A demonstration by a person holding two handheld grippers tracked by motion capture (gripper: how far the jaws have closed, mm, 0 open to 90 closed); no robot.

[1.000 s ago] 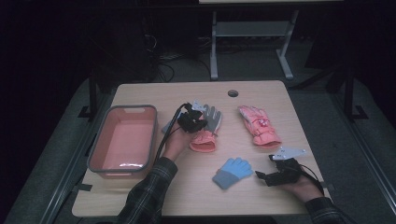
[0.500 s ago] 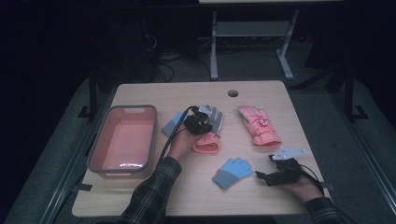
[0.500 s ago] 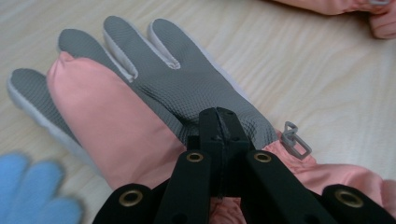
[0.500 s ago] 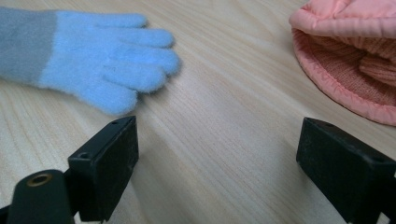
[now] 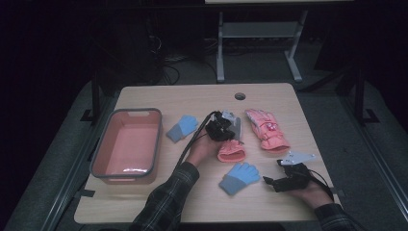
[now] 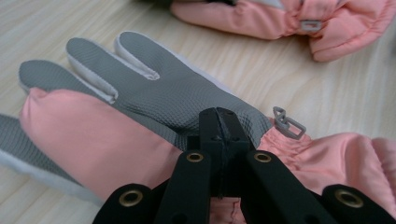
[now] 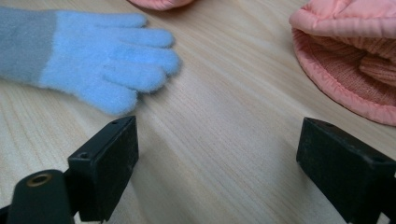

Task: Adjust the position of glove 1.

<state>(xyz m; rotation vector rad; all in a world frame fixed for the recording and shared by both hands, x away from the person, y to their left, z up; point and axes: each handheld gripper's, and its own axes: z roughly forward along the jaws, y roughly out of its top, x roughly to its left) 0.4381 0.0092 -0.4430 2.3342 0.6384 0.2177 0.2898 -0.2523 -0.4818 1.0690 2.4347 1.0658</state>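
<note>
The pink-and-grey glove [image 6: 140, 121] lies mid-counter [image 5: 192, 96], left gripper [image 6: 218, 122] fingers pinched shut on its palm. No lettering is legible. The right gripper [image 5: 284, 182] rests spread wide, empty, beside a blue glove [image 7: 93, 56].

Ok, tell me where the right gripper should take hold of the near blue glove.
Take the blue glove by its grey cuff, coming from above. It lies flat, and the cuff is one piece while the fingers splay apart. The right gripper is open beside it.

Fuzzy blue glove [image 7: 102, 60], smooth pink padded glove [image 6: 93, 140] with textured grey palm, wood-grain table [image 7: 224, 140].
</note>
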